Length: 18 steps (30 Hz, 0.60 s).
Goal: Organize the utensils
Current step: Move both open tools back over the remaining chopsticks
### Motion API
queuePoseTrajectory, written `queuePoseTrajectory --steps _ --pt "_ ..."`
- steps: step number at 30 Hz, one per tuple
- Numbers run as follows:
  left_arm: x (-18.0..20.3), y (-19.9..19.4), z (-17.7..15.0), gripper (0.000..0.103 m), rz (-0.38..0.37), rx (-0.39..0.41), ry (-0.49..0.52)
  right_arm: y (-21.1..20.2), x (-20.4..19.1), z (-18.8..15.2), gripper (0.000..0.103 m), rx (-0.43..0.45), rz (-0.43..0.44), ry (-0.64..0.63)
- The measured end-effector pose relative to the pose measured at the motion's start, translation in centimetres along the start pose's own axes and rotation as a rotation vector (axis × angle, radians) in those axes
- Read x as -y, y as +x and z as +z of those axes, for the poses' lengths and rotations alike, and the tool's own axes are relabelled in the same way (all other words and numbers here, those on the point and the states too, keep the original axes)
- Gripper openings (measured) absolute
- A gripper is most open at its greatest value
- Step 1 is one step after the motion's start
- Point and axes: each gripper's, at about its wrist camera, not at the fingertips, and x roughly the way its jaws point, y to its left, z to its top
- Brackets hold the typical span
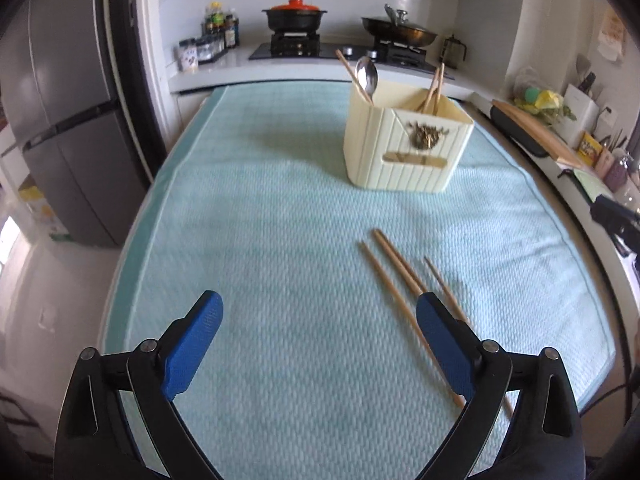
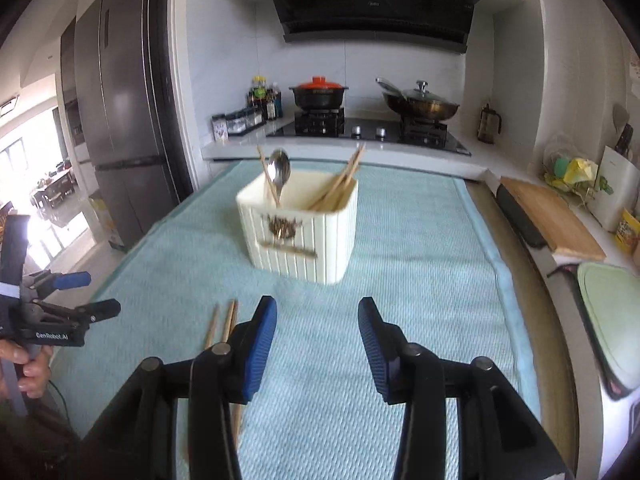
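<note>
Blue-padded left gripper (image 1: pixel 319 322) gapes wide and empty at bottom of frame; right gripper (image 2: pixel 317 322) is part-spread, also empty. Loose chopsticks (image 1: pixel 396 280) lie mid-frame on the teal mat (image 1: pixel 260 220); the cream holder (image 1: pixel 404 148) stands above them.

"GenRobot.AI" in white letters on the black body of the left gripper (image 2: pixel 74 294), seen at the near left of the right wrist view. Hood logo and fridge sticker too small to read.
</note>
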Motion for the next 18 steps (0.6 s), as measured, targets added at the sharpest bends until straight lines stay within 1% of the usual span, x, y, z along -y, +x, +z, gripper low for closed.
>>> queuePoseTrajectory --steps 4,6,8,11,15,18 --pt "0.2 -0.5 -4.0 0.098 -0.05 -0.051 -0.087 0.1 -0.9 -5.7 0.043 -0.109 -0.032 -0.007" --pt "0.8 -0.7 -5.0 0.098 -0.069 -0.057 -0.082 0.2 -1.0 -8.0 0.043 -0.159 -0.02 0.008" --pt "1.5 -0.8 -5.5 0.098 -0.058 -0.054 -0.05 0.3 -0.7 -9.5 0.043 -0.194 -0.005 0.032" --pt "1.9 -0.4 -5.6 0.098 -0.038 -0.057 -0.043 0.4 -0.5 -10.5 0.043 -0.212 0.001 0.045" --pt "1.9 0.3 -5.6 0.098 -0.062 -0.074 -0.079 1.0 -0.9 -10.0 0.043 -0.2 0.032 0.056" --pt "2.1 0.7 -5.7 0.098 -0.042 -0.08 -0.064 2.6 -1.5 -9.3 0.043 -0.215 0.071 0.041"
